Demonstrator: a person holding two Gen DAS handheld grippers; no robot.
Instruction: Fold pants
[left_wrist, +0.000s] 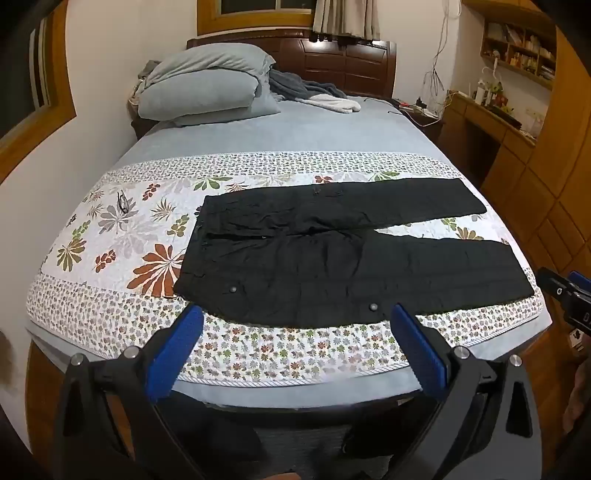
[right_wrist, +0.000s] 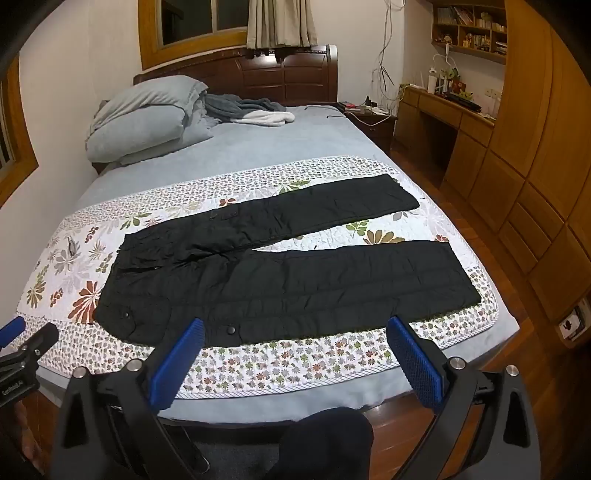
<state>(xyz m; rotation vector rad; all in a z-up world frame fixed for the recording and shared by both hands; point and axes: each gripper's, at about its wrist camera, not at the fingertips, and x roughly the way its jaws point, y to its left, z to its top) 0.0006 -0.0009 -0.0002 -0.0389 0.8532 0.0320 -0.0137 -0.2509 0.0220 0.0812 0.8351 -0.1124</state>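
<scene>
My left gripper (left_wrist: 295, 325) has black arms and silver screws. The right gripper (right_wrist: 295, 338) matches. Blue ribbed fingers (right_wrist: 413, 363) on both.

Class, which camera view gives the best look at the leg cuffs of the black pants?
The right wrist view: both cuffs of the black pants lie well inside the picture, on the floral quilt. The left wrist view shows both cuffs too, but squeezed toward its distorted right edge.

Both wrist cameras look from the foot of the bed (left_wrist: 110, 365) toward the headboard (right_wrist: 280, 74), held back above its edge. Left view sits further left; both share the pants (left_wrist: 332, 258) and quilt (right_wrist: 277, 365).
</scene>
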